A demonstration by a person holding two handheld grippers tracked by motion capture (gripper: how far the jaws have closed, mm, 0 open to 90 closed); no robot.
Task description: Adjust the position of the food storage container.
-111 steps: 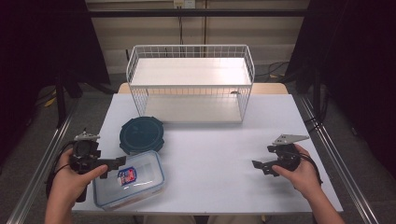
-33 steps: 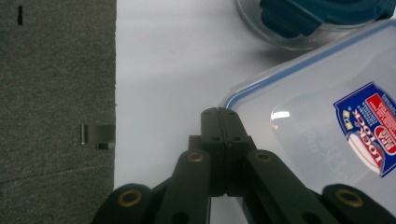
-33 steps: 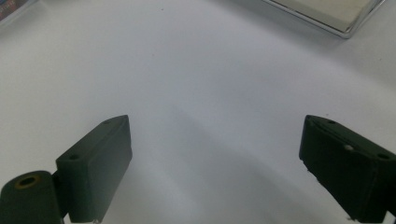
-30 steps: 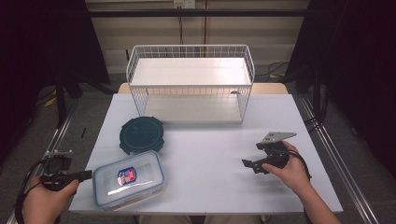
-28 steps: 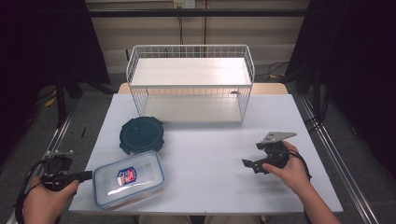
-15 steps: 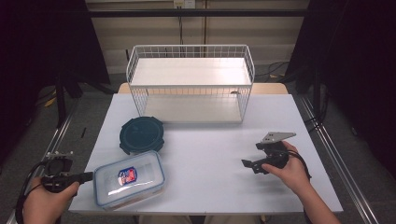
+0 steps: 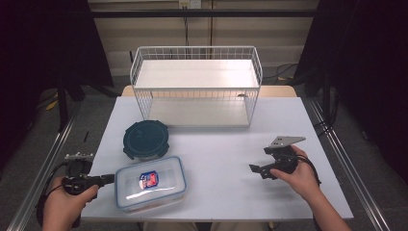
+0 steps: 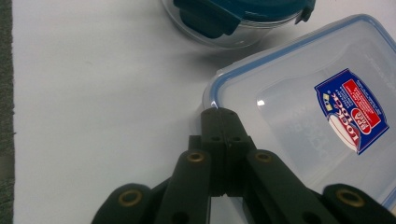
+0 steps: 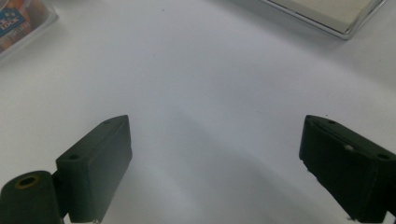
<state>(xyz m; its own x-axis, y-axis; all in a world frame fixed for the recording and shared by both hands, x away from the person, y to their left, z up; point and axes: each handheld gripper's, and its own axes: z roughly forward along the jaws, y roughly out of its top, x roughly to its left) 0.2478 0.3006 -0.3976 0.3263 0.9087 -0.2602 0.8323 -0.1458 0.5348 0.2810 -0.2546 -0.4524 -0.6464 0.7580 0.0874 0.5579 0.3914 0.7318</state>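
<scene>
1. Since the earliest frame, the left gripper has dropped from beside the round container to the table's near left edge; over the last second it has barely moved. The right gripper has shifted slightly left and away from the near edge, then held.
2. A white table carries a rectangular clear plastic container with a blue-rimmed lid and a red-and-blue label, lying near left. Just beyond it sits a round clear container with a dark teal clip-on lid, the two close together, though contact cannot be judged.
3. At the far side stands a white wire basket with an open grid wall and a pale flat shelf inside.
4. In the left gripper view, the black jaws of the left gripper are pressed together with nothing between them, their tip at the rounded near left corner of the rectangular container; whether tip and rim touch cannot be told. The round container sits beyond.
5. In the right gripper view, the right gripper has its jaws spread wide over bare table, holding nothing. The labelled container's corner lies well off to the far left, the basket's base to the far right.
6. In the high view, a hand grips the left gripper's handle; another hand holds the right one, topped by a grey three-cornered plate.
</scene>
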